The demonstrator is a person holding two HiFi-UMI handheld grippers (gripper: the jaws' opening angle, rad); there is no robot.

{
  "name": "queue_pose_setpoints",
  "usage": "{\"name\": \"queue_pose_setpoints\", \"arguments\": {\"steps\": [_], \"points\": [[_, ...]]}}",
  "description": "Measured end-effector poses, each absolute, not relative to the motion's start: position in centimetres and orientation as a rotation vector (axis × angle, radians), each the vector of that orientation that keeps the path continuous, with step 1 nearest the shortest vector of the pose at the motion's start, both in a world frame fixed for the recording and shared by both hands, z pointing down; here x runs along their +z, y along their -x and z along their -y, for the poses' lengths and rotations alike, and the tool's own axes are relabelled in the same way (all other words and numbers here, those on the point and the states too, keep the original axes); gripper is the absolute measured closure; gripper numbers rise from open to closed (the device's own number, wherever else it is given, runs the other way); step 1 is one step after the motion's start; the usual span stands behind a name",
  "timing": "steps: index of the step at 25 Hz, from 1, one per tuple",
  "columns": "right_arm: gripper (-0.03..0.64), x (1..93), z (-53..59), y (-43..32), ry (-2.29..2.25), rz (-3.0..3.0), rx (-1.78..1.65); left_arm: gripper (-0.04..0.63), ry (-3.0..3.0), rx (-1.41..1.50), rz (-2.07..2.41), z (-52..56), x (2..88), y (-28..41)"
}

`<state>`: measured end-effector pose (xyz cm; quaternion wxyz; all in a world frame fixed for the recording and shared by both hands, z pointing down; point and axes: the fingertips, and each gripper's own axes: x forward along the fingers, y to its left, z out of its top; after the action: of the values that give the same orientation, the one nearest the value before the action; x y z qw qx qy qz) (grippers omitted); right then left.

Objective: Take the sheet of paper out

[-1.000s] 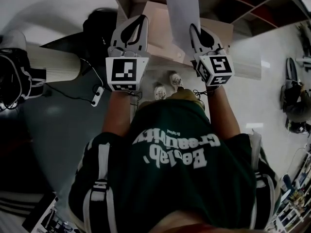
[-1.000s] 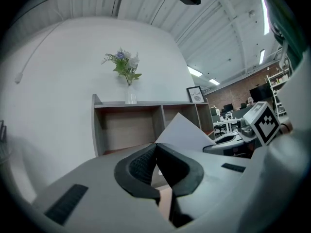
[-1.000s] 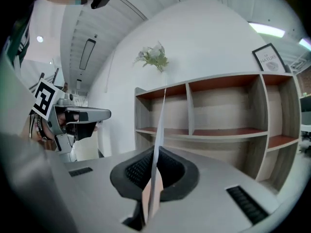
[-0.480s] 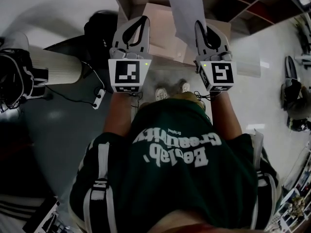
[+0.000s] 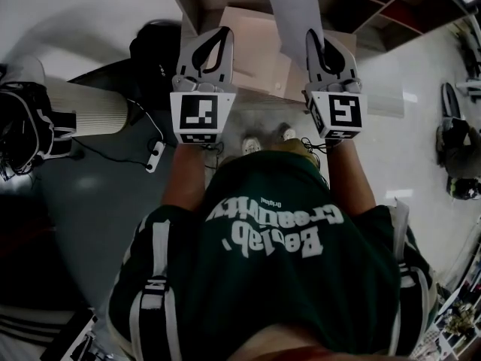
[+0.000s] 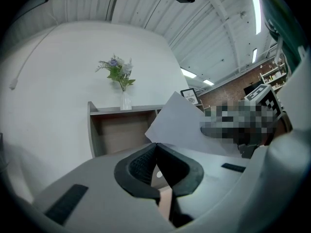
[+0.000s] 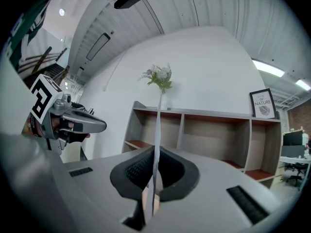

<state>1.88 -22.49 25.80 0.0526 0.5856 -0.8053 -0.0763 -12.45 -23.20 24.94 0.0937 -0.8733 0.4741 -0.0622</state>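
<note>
sheet of paper [image 5: 293,10]: 1 | left tool [image 5: 220,33], right tool [image 5: 313,37]: 2 | flower vase [image 6: 120,74]: 1 | framed sign [image 7: 263,104]: 1

We see a white wall [image 7: 209,67] behind a low open shelf [image 7: 204,130] bearing a vase of flowers [image 7: 160,79] and a framed print [image 7: 262,103], under a ribbed ceiling [image 7: 214,8] with strip lights [image 7: 272,68].

I get a dim, murky head view where only the floor [image 5: 428,141] at right catches pale glare, while both gripper views come through bright under ceiling strip lights [image 6: 255,13], bowed hard at the rims into black corners, with the nearest foreground slightly soft.
</note>
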Motion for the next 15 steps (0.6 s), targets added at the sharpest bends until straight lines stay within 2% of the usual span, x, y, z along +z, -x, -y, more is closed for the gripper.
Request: {"name": "queue_pose_setpoints", "arguments": {"steps": [15], "points": [[0.583,26.27,22.53,-1.92,-1.784,2.442,-0.189,0.577,2.629,-0.179,-1.363,23.68,25.20,11.70]]}}
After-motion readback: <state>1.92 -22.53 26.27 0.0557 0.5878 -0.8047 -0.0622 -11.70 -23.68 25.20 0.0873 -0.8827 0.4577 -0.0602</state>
